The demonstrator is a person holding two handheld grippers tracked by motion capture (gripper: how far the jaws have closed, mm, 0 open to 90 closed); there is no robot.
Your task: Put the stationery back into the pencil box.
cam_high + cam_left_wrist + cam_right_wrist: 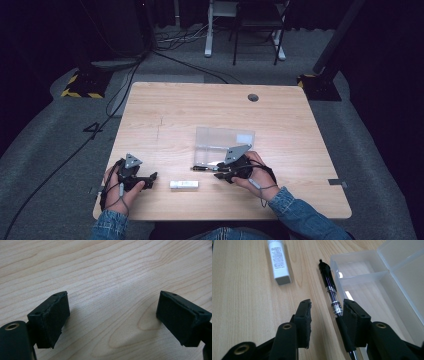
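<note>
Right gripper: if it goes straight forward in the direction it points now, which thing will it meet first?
Probably the pen: it already lies between the jaws of the right gripper, beside one jaw. Past it lies bare table; the white tube sits off to one side.

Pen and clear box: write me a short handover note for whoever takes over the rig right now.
Right gripper: jaws open around the black pen, which lies on the table against the near wall of the open clear box; one pad is beside the pen, the other apart from it, so not yet gripped.
Left gripper: open, nothing between its jaws, over bare wood.
A white tube lies on the table between the two grippers.
Done: box open, right gripper lined up on the pen.
Left: probably grip the pen and put it in the box; the tube may follow.
</note>
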